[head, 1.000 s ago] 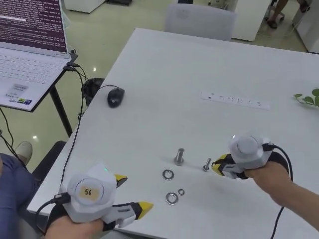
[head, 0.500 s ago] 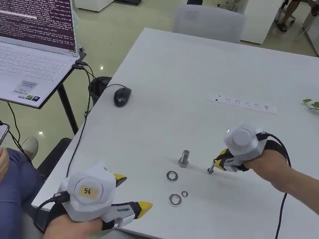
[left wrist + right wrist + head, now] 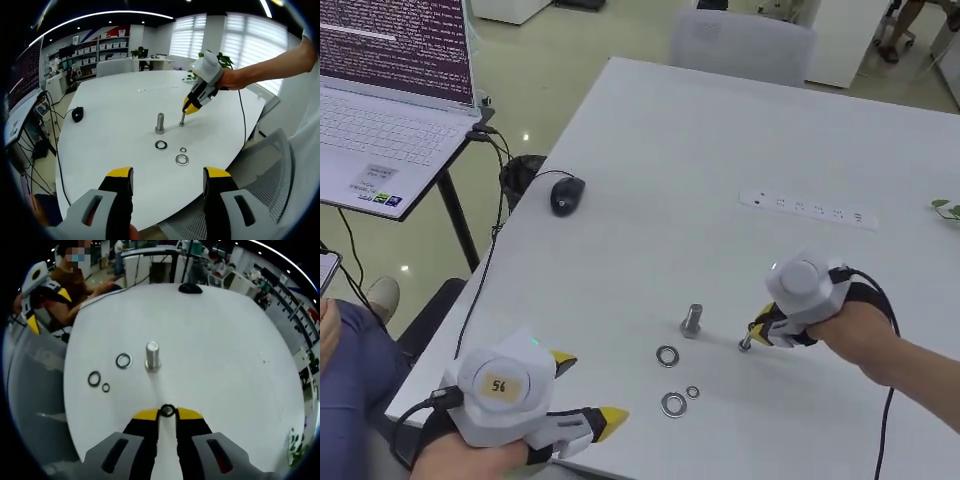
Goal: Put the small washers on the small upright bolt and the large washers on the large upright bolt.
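Small washer [image 3: 163, 411]: thin metal ring, judged light, stiff and slick. Best pinched across rim, hole left free for threading.
Right claw [image 3: 167, 413]: nearly closed, pinching small washer at yellow tips, poised just above small bolt [image 3: 745, 344].
Large bolt [image 3: 692, 320]: upright, near small bolt.
Near large washer [image 3: 674, 404], far large washer [image 3: 667, 355], loose small washer [image 3: 692, 392]: flat on surface [image 3: 720, 150].
Left claw [image 3: 167, 175]: wide open, empty, at surface edge.

On the table [image 3: 650, 150] the large bolt [image 3: 692, 320] stands just left of the small bolt [image 3: 745, 344], at whose top my right gripper [image 3: 755, 333] pinches a small washer [image 3: 167, 410]. Three loose washers [image 3: 667, 355] lie before the bolts; the mouse [image 3: 567, 195] and power strip [image 3: 807, 211] lie well behind.
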A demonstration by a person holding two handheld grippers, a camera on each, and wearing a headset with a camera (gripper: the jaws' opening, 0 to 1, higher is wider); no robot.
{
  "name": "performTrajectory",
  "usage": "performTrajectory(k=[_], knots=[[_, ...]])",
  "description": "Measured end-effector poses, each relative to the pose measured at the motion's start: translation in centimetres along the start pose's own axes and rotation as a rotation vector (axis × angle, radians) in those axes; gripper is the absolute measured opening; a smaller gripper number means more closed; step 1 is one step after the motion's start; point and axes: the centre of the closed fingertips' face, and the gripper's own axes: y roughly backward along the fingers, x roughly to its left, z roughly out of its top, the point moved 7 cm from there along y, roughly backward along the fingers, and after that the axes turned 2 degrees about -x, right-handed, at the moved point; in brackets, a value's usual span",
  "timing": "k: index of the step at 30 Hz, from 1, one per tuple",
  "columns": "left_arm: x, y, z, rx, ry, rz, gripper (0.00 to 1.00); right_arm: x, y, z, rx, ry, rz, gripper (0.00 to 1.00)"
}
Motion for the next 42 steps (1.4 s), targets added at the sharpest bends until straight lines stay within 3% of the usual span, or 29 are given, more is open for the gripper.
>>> performTrajectory(k=[13, 25, 29, 38, 42], knots=[[0.0, 0.0, 0.0, 0.006, -0.002, -0.004, 0.56, 0.0, -1.4, -0.2, 0.053, 0.002, 0.024, 0.14], [0.3, 0.2, -0.2, 0.011, 0.004, 0.004, 0.56, 0.1, -3.9, -0.7, 0.118, 0.020, 0.045, 0.14], [0.3, 0.3, -0.3, 0.011, 0.006, 0.008, 0.56, 0.1, -4.6, -1.2, 0.132, -0.026, 0.049, 0.14], [0.3, 0.4, -0.3, 0.010, 0.006, 0.013, 0.55, 0.3, -4.4, -0.9, 0.113, -0.043, 0.055, 0.17], [0.2, 0.3, -0.1, 0.006, 0.003, 0.011, 0.56, 0.0, -3.6, -0.9, 0.066, -0.088, 0.040, 0.20]])
